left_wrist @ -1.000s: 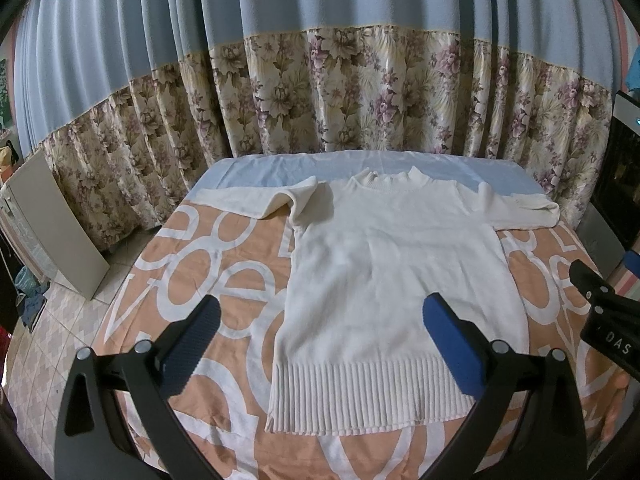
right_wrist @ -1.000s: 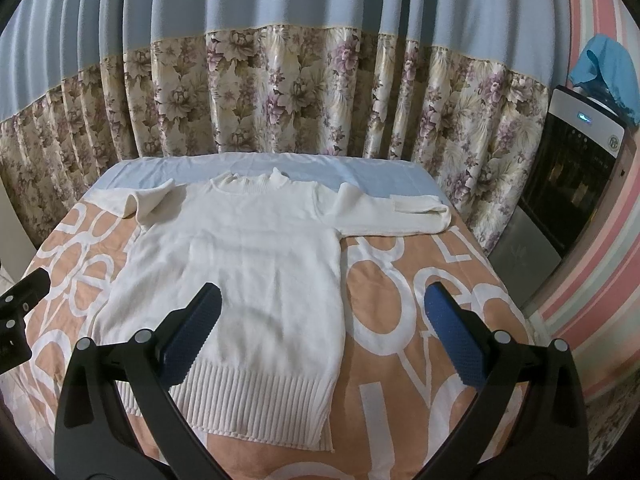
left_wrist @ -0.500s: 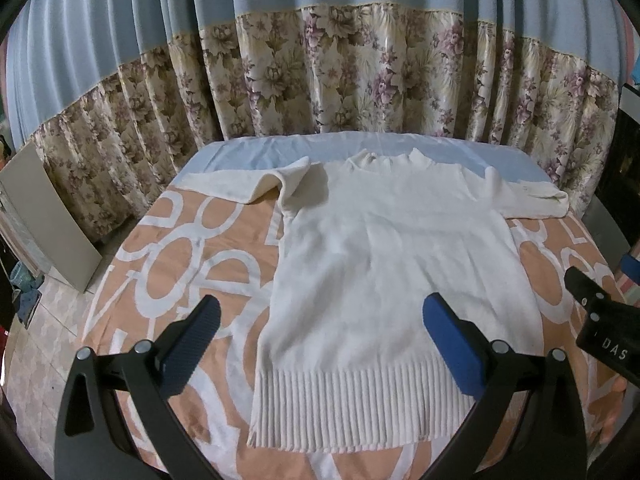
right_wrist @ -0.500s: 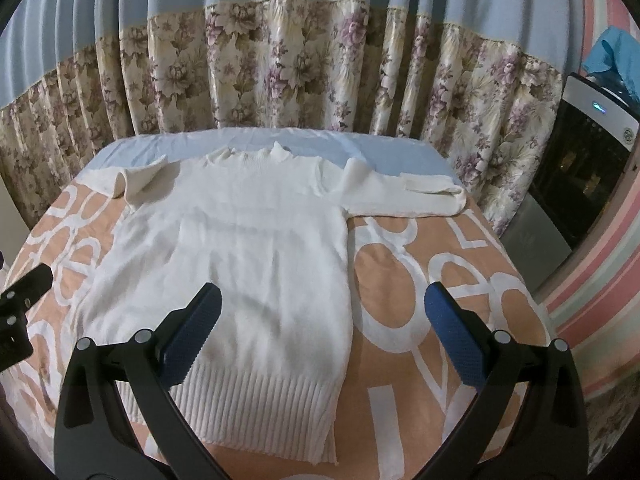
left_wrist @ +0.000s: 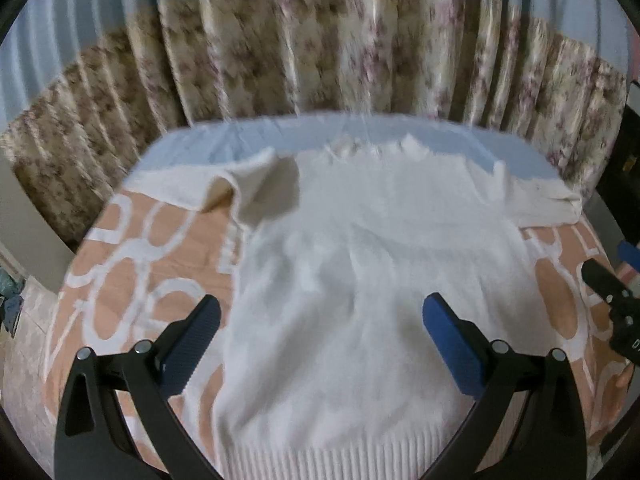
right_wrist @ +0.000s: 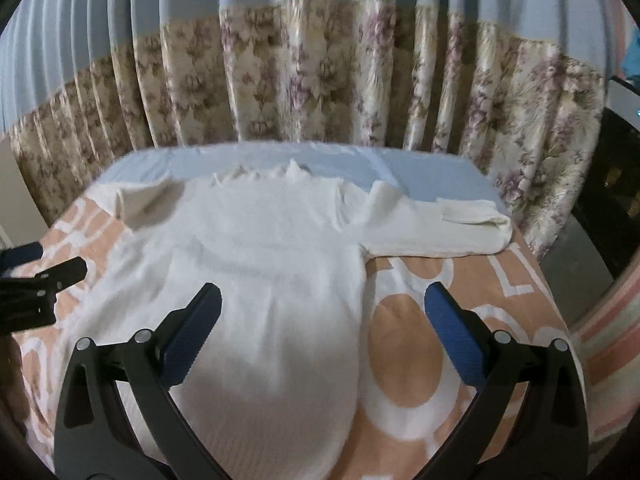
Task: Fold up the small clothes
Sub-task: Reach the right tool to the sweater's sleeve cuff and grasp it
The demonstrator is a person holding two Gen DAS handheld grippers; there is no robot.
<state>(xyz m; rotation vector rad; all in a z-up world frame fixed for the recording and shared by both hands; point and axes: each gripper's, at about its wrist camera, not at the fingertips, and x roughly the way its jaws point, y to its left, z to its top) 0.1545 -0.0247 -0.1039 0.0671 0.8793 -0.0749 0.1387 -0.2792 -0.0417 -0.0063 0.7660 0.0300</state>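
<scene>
Sweater: a cream knit sweater (left_wrist: pixel 360 280) lies flat, front up, on the bed (left_wrist: pixel 132 264), neck toward the curtain and ribbed hem toward the cameras.
Sleeves: both stretch sideways near the far end; the left sleeve (left_wrist: pixel 208 184) has a raised fold at the shoulder, the right sleeve (right_wrist: pixel 440 224) lies straight with its cuff turned back on itself.
Bed cover: orange with big white rings and letters; a pale blue sheet (right_wrist: pixel 400 168) shows at the far end, under the collar.
Left gripper: the left gripper (left_wrist: pixel 320 332) hangs above the lower body of the sweater, fingers spread wide, nothing between the blue pads (left_wrist: pixel 452 344); no contact with the cloth can be seen.
Right gripper: the right gripper (right_wrist: pixel 322 330) is likewise spread wide and holds nothing; its left finger sits over the sweater's side, its right finger over bare orange cover (the sweater's edge runs between the two).
Cross views: the right gripper's tip shows at the right edge of the left wrist view (left_wrist: pixel 612 300); the left gripper shows at the left edge of the right wrist view (right_wrist: pixel 36 292).
Backdrop: a pleated curtain (right_wrist: pixel 320 80), blue above and floral below, hangs behind the bed.
Image quality: both views are motion-blurred, the left wrist view more so.
</scene>
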